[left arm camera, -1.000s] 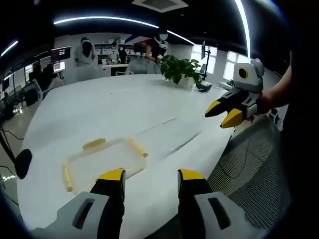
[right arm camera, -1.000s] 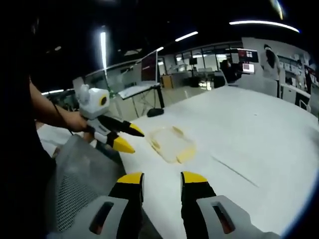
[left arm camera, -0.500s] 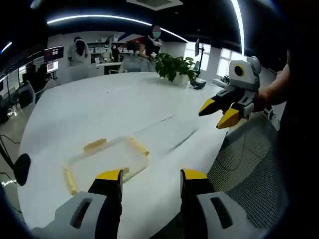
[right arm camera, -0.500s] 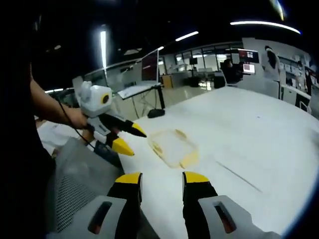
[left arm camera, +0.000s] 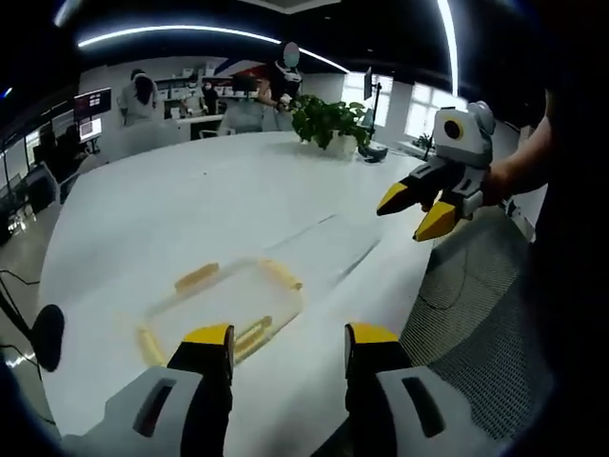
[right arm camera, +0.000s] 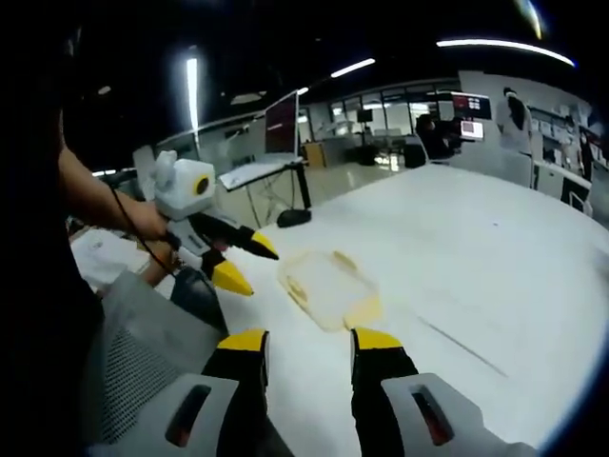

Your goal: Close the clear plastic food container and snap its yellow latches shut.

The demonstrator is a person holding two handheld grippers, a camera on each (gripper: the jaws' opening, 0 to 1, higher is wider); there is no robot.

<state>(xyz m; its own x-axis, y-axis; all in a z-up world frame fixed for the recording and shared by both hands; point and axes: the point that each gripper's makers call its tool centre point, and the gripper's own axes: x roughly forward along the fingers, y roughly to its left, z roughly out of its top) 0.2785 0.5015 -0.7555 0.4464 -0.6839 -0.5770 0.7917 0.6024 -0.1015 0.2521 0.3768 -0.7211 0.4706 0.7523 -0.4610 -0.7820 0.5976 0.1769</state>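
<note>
Container (left arm camera: 221,307) flat on white table (left arm camera: 190,205), open-plan office around.

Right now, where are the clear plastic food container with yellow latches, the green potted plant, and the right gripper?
clear plastic food container with yellow latches (left arm camera: 228,305), left gripper view, on its clear top face.
green potted plant (left arm camera: 328,119), left gripper view, on its leaves.
right gripper (left arm camera: 412,213), left gripper view, midway between its yellow fingertips.

The right tongs (right arm camera: 306,345) rise from the bottom of the right gripper view, jaws parted and empty, above the white bench (right arm camera: 476,257). The clear container (right arm camera: 325,288) with yellow latches (right arm camera: 363,309) lies ahead. The left tongs (right arm camera: 236,262), open, hover just beside it, held by a hand (right arm camera: 145,221).
</note>
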